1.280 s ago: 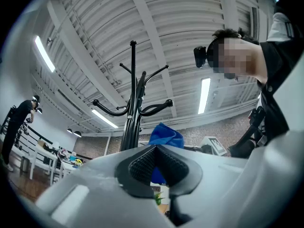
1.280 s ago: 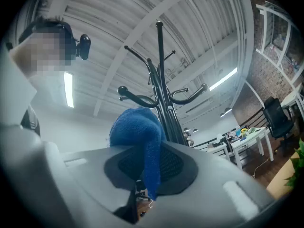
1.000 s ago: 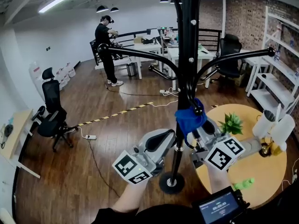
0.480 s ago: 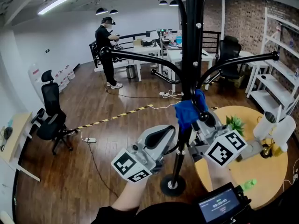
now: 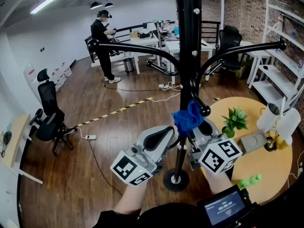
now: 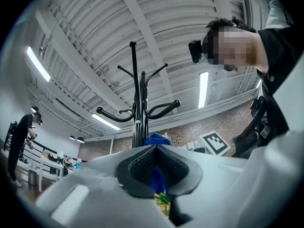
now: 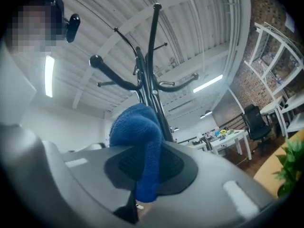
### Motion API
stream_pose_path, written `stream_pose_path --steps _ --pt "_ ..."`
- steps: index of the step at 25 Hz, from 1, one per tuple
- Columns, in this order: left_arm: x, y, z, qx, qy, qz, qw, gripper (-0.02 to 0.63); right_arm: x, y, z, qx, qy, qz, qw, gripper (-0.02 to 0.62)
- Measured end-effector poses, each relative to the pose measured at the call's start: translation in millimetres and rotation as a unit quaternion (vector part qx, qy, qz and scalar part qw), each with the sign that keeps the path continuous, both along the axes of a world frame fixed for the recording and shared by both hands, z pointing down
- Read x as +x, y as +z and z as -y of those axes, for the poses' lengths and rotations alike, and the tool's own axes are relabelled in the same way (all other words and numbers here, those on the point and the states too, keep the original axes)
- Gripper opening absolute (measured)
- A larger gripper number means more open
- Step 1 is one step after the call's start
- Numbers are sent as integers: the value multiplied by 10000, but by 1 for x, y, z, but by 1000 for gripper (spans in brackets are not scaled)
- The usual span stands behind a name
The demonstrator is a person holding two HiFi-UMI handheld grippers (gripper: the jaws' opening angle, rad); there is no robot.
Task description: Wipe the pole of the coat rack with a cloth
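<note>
The black coat rack pole [image 5: 190,56] rises from its round base [image 5: 176,179] on the wood floor, just in front of me. My right gripper [image 5: 199,127] is shut on a blue cloth [image 5: 186,119], which presses against the pole below the hook arms. In the right gripper view the cloth [image 7: 140,132] bulges out of the jaws of the right gripper [image 7: 145,170], with the pole [image 7: 151,80] behind it. My left gripper [image 5: 164,136] sits left of the pole, shut and holding nothing. In its own view the left gripper [image 6: 156,175] points at the pole [image 6: 137,113] and the cloth [image 6: 156,139].
A round yellow table [image 5: 256,160] stands close on the right with a potted plant [image 5: 233,121], white cylinders [image 5: 280,125] and a green object [image 5: 249,181]. A white shelf [image 5: 280,56] lines the right wall. An office chair [image 5: 47,113] and a power strip [image 5: 90,137] are left; a person [image 5: 102,42] stands far back.
The right gripper moved the blue cloth slightly up the pole, then back down and a little left. The left gripper has stayed beside the pole.
</note>
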State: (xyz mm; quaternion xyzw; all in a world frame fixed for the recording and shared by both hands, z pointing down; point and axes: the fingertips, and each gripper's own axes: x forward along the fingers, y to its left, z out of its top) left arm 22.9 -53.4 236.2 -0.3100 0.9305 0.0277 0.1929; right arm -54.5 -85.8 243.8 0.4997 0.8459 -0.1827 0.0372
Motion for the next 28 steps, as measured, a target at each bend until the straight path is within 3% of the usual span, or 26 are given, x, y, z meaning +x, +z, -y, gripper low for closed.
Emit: stream_pose_path --steps 7,16,22,28 --pt "4 23 -7 -53 -150 -301 9994 0 -2 124 0 823 633 -1084 9887 48" --pt "10 48 -4 -134 70 -582 9982 0 -12 249 9 1611 1017 -2110 9587 48" --pt "9 60 -5 -142 115 -699 9974 0 -11 246 7 1572 923 -2216 9579 48" --pt "5 53 -11 -134 67 -650 9978 0 -3 186 -2 1092 634 -1895 9737 48"
